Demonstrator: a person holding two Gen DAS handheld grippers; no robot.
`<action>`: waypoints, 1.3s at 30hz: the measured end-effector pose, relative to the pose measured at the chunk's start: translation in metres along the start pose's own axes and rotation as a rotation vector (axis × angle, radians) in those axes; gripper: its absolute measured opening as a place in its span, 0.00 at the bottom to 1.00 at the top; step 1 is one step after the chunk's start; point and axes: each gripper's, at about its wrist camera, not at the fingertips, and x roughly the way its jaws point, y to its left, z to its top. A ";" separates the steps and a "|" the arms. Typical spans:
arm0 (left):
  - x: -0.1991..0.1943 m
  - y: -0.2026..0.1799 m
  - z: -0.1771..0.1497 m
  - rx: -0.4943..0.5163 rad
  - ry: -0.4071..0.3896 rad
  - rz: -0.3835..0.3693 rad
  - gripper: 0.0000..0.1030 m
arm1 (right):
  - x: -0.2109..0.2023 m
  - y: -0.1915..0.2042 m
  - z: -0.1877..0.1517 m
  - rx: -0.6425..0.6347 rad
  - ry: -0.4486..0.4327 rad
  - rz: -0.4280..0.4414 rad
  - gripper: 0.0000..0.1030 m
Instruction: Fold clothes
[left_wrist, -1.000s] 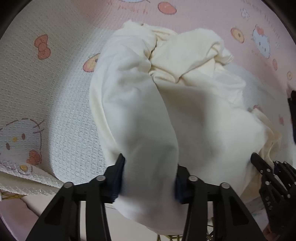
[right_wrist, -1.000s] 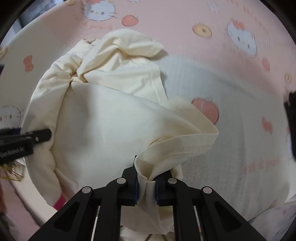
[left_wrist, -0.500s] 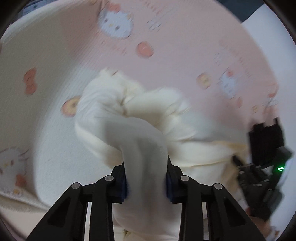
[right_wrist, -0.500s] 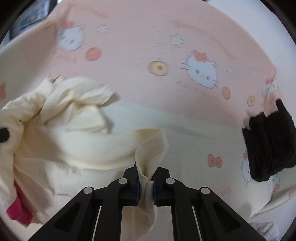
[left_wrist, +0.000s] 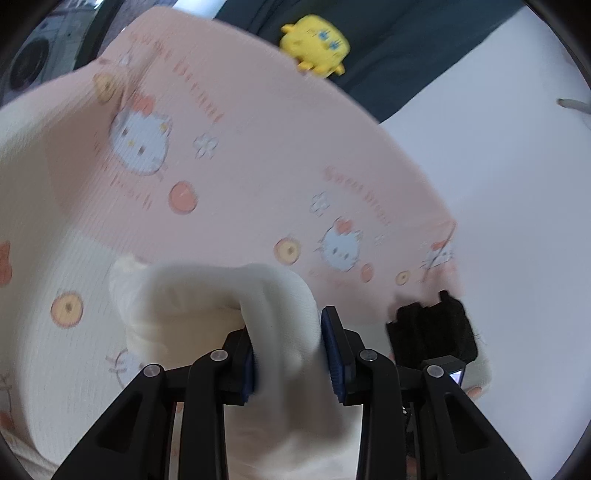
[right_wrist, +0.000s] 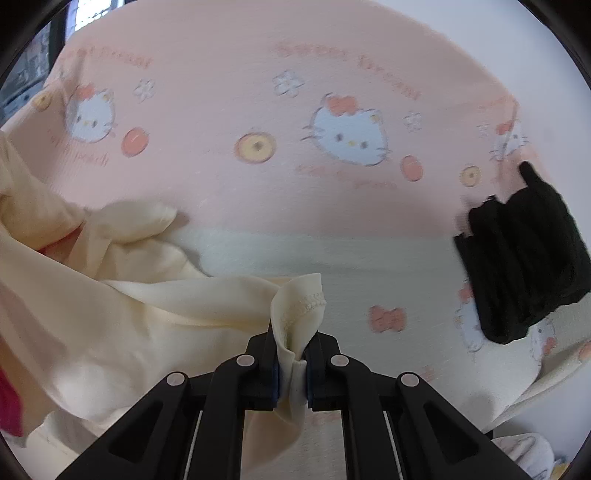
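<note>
A cream garment (right_wrist: 122, 314) hangs between two sets of tongs above a bed covered in a pink and white cartoon-cat blanket (right_wrist: 258, 92). The left tongs (left_wrist: 288, 354) are clamped on a thick bunch of the pale cloth (left_wrist: 207, 295), which bulges up and over their blue-padded fingers (left_wrist: 332, 354) and trails down out of sight below them; that view is blurred. The right tongs (right_wrist: 291, 373) are closed tightly on a stitched hem corner of the same garment, the fold standing upright between the pads while the rest of the fabric stretches off to the left, part of it draped on the blanket. A strip of bright pink or red (right_wrist: 9, 402) shows at the left edge of the right wrist view, beneath the cream cloth; what it belongs to cannot be told. A crumpled black item of clothing (right_wrist: 524, 258) lies on the blanket well to the right, apart from the cream garment. Beyond the far edge of the bed, a yellow plush toy (left_wrist: 316, 46) sits against dark fabric, beside a plain white wall (left_wrist: 498, 147).
</note>
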 end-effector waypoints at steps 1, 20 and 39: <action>-0.004 -0.007 0.004 0.015 -0.007 -0.008 0.28 | -0.002 -0.005 0.003 0.003 -0.008 -0.011 0.06; 0.046 -0.052 0.034 0.147 -0.006 -0.067 0.28 | -0.019 -0.075 0.052 0.041 -0.077 -0.118 0.07; 0.040 0.107 -0.081 -0.057 0.275 0.458 0.28 | 0.050 -0.067 -0.031 0.033 0.198 -0.094 0.07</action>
